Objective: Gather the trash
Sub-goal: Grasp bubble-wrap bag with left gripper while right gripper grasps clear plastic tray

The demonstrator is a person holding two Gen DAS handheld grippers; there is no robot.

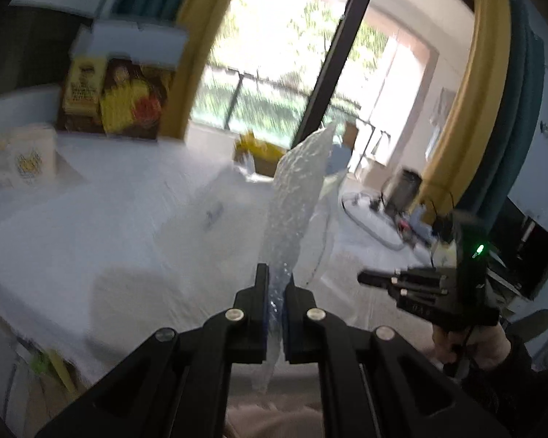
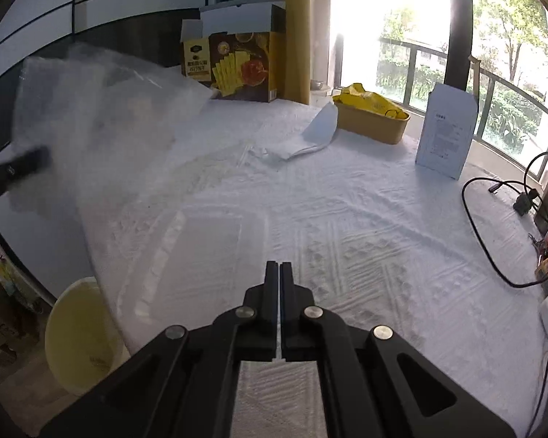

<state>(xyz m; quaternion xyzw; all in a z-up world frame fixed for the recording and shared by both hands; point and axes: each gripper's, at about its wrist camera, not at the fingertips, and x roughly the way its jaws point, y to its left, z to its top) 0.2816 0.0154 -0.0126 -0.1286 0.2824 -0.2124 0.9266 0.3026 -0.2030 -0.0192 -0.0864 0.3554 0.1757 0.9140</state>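
My left gripper (image 1: 277, 281) is shut on a sheet of clear bubble wrap (image 1: 296, 197) and holds it edge-on above the white-clothed table (image 1: 91, 219). The same bubble wrap (image 2: 102, 120) hangs as a wide, hazy sheet at the left of the right wrist view, with the left gripper's fingertips (image 2: 18, 168) at its edge. My right gripper (image 2: 278, 273) is shut and empty, low over the table cloth (image 2: 365, 219); it also shows in the left wrist view (image 1: 369, 277). A crumpled white paper (image 2: 316, 135) lies further back.
A brown-and-yellow snack box (image 2: 237, 62) stands at the back. A tan tray holding a yellow bag (image 2: 372, 113) and a white upright box (image 2: 445, 135) sit by the window. Black cables (image 2: 493, 219) lie at the right. A pale yellow bin (image 2: 80, 335) stands below the table's left edge.
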